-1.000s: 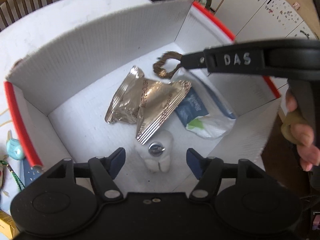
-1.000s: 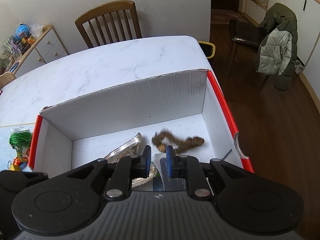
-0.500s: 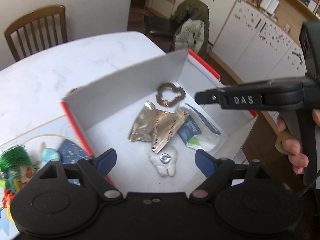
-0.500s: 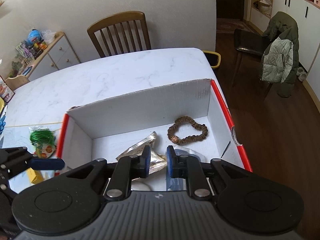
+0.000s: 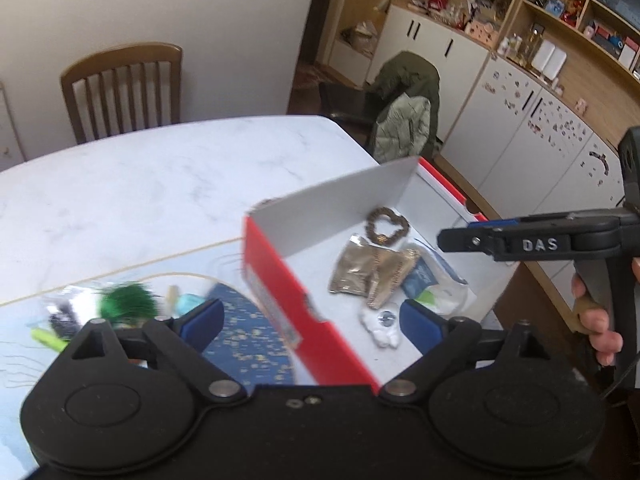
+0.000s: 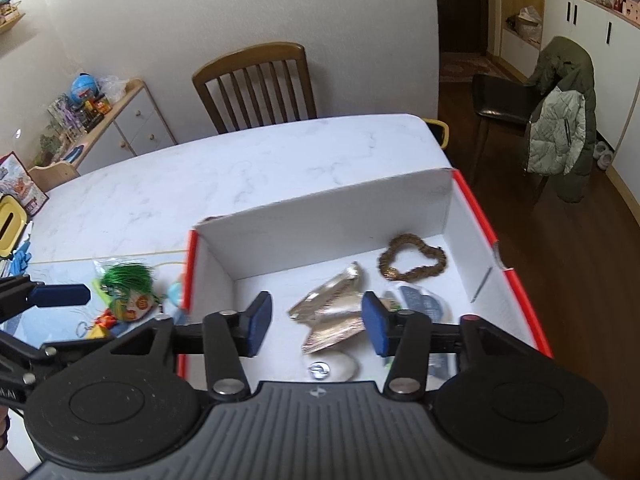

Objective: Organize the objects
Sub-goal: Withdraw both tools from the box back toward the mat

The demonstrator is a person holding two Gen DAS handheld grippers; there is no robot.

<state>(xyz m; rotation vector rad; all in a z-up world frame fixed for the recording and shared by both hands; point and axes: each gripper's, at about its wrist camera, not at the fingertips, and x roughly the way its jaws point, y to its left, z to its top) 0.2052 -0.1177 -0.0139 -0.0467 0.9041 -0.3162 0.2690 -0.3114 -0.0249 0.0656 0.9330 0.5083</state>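
Inside the red-edged box (image 6: pixel 478 216) on my right lie the brown bead bracelet (image 6: pixel 412 258), foil packet (image 6: pixel 334 312) and tooth-shaped charm (image 5: pixel 382 326). My left gripper (image 5: pixel 310 316) and right gripper (image 6: pixel 316 322) hang above them, both spread wide, holding nothing.

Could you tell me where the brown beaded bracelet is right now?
The bracelet lies on the floor of the red box, near its far right corner in the right wrist view, just beyond the gold foil packet.
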